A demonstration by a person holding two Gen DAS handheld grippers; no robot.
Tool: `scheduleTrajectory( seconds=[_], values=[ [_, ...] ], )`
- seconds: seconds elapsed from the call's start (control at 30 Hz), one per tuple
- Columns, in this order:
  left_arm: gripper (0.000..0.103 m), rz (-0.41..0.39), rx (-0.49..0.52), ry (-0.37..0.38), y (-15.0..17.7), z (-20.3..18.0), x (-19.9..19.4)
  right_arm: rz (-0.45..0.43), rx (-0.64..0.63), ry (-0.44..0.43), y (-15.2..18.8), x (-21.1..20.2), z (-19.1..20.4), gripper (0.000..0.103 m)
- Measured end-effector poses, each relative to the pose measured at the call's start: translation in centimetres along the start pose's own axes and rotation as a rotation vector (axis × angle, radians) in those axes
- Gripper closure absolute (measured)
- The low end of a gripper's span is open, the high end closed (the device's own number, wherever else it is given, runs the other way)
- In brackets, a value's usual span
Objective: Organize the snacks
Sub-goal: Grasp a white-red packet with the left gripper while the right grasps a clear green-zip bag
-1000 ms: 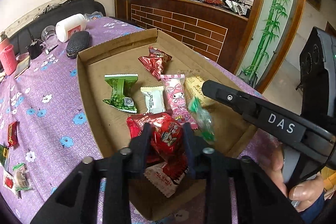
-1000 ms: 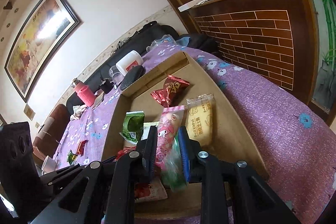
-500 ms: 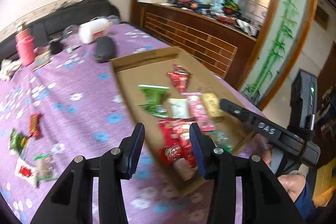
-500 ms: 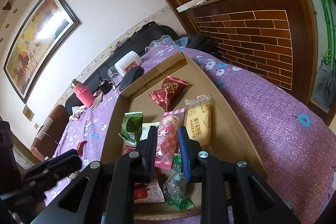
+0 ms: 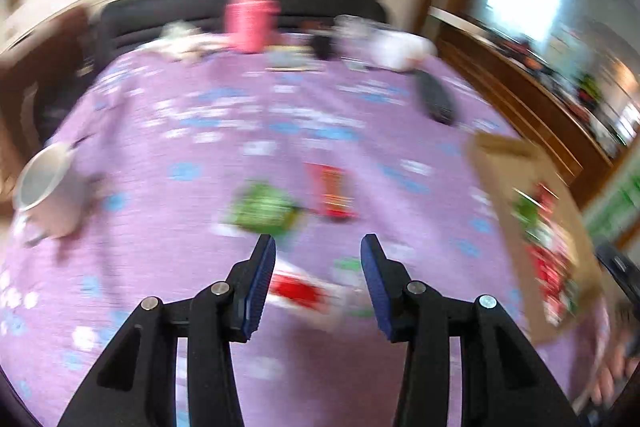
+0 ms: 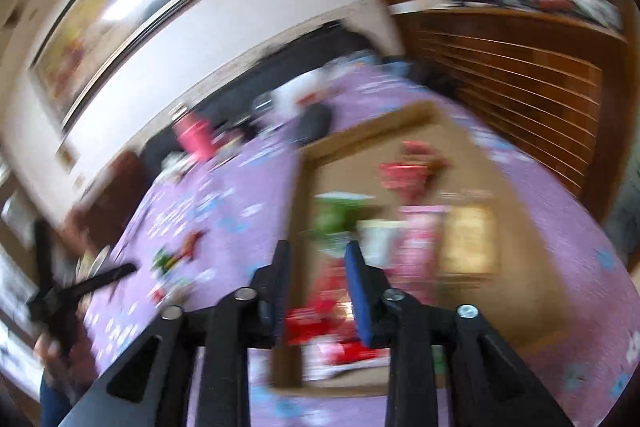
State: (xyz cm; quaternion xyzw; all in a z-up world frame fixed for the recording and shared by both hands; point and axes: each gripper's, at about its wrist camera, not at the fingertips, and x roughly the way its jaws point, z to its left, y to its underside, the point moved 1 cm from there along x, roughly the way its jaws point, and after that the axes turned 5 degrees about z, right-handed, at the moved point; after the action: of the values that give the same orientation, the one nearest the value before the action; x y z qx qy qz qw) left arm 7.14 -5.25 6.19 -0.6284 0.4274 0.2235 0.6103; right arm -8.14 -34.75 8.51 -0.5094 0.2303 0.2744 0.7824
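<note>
In the left wrist view, blurred snack packets are lying on the purple tablecloth [image 5: 168,227]: a green packet [image 5: 264,207] and a red packet [image 5: 332,193] just ahead of the jaws. The left gripper [image 5: 318,255] is hanging wide open, holding nothing.

In the right wrist view, the cardboard tray [image 6: 532,267] is sitting ahead, wrappers smeared inside. The right gripper [image 6: 316,259] is standing open, empty.

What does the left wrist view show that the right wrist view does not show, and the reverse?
Only the left wrist view shows the white mug and the red-and-white packet lying below the open left tool.

Only the right wrist view shows the framed painting, the pink snack and the yellow snack inside the box, and the open right tool.

Both show the purple tablecloth, the cardboard box, the pink bottle and the loose green snack, all blurred.
</note>
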Motion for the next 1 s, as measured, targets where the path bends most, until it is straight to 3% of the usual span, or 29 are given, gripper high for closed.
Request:
scheduleTrajectory(
  seconds=[0.1,0.2,0.3,0.4,0.67,0.77,0.87,0.9,1.0],
  values=[
    [0.060,0.017,-0.136,-0.037,-0.2,5.1,1.4,0.136,-0.111,-0.086,-0.2,3.5,5.7,0.060],
    [0.060,0.085,-0.257,0.013,0.0,8.4,2.5,0.254,-0.168,-0.137,-0.1,7.5,10.4,0.060],
    [0.060,0.055,-0.285,-0.038,-0.2,9.4,1.8,0.347,-0.247,-0.130,0.2,12.4,14.9,0.060],
    [0.060,0.015,-0.287,-0.090,-0.3,9.7,0.8,0.427,-0.230,-0.180,0.3,16.6,17.3,0.060],
    [0.060,0.011,-0.341,-0.072,-0.3,11.6,0.3,0.497,-0.257,-0.083,0.7,22.8,18.9,0.059],
    [0.060,0.005,-0.334,-0.069,-0.4,11.4,0.0,0.511,-0.252,-0.111,1.1,22.9,19.1,0.058],
    [0.060,0.012,-0.323,-0.075,-0.5,11.3,0.0,0.567,-0.227,-0.233,2.0,21.8,19.7,0.057],
    [0.060,0.016,-0.323,-0.070,-0.5,11.2,0.1,0.537,-0.231,-0.244,1.9,20.8,19.8,0.057],
    [0.060,0.023,-0.332,-0.069,-0.4,11.4,0.2,0.426,-0.219,-0.168,0.7,18.3,18.7,0.057]
  ],
)
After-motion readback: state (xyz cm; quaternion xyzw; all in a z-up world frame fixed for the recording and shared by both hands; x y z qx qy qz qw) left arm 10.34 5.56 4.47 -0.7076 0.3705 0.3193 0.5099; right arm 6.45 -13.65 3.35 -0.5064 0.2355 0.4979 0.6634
